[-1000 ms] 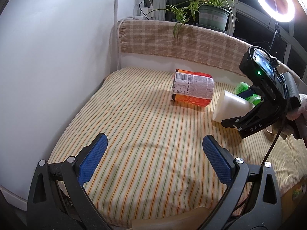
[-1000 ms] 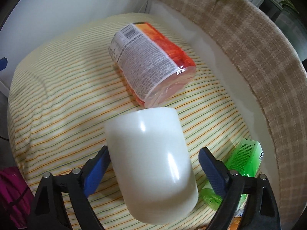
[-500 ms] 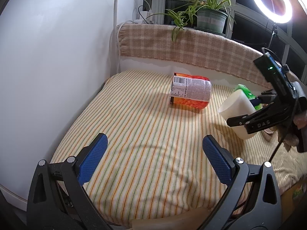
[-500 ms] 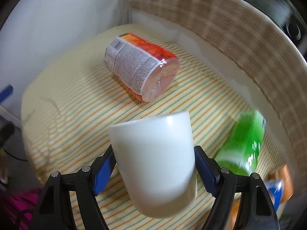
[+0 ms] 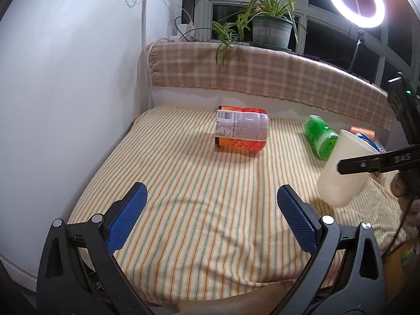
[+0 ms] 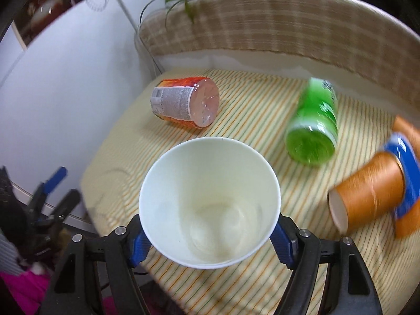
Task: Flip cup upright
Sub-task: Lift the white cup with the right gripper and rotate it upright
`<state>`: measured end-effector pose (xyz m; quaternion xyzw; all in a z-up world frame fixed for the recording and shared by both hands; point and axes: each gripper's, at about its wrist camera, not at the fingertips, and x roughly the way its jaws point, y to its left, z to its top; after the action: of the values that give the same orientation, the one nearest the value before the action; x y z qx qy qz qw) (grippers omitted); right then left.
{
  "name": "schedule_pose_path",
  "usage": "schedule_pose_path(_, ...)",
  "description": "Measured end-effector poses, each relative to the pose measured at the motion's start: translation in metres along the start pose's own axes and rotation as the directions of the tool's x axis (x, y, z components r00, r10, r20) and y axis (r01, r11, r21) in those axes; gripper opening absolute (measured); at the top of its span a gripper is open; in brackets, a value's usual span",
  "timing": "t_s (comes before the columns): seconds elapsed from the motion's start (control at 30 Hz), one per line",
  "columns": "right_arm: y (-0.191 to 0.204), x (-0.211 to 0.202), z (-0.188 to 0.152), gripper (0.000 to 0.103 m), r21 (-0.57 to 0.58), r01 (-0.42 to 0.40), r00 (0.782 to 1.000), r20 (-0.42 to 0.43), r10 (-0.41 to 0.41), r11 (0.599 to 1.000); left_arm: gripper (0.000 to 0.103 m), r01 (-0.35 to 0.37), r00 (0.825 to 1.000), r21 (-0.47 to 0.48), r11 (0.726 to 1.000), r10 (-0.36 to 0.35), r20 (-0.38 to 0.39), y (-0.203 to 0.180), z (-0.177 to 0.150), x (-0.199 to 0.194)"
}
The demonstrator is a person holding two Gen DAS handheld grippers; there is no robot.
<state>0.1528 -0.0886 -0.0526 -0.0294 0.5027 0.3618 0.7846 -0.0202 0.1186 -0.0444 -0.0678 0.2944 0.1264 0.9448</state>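
A white plastic cup (image 6: 210, 202) is held between the blue pads of my right gripper (image 6: 210, 239), which is shut on it. The cup's mouth faces up and its empty inside shows. In the left wrist view the cup (image 5: 341, 176) hangs nearly upright, a little above the striped cloth at the right, gripped by the right gripper (image 5: 378, 161). My left gripper (image 5: 211, 220) is open and empty, low over the front of the cloth.
An orange labelled cup (image 5: 241, 131) lies on its side mid-cloth. A green bottle (image 5: 320, 136) lies to its right. Orange paper cups with a blue band (image 6: 378, 197) lie at the far right. A plaid-covered ledge (image 5: 262, 76) with a potted plant (image 5: 271, 29) bounds the back.
My right gripper has rotated the white cup from base-forward and tilted to mouth-up, and swung to the right. My left gripper has stayed open in place.
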Motion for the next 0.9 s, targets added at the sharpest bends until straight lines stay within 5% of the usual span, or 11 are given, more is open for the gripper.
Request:
schedule_pose_path(0.3, -0.027, -0.016, -0.046, 0.077, 0.157, -0.145, 0.984, -0.077, 0.159, 0.977, 0.101, 0.020, 1.000, 0.014, 1.000, -0.020, 0.002, -0.011, -0.002, -0.003)
schedule_pose_path(0.57, -0.055, 0.005, -0.047, 0.077, 0.288, -0.208, 0.968, -0.078, 0.239, 0.935, 0.101, 0.035, 0.999, 0.014, 0.999, -0.035, 0.005, -0.014, -0.002, -0.007)
schedule_pose_path(0.9, -0.064, 0.035, -0.028, 0.077, 0.312, -0.166, 0.979, -0.064, 0.195, 0.935, 0.101, 0.040, 0.999, -0.003, 0.999, -0.040, 0.002, -0.015, 0.001, -0.006)
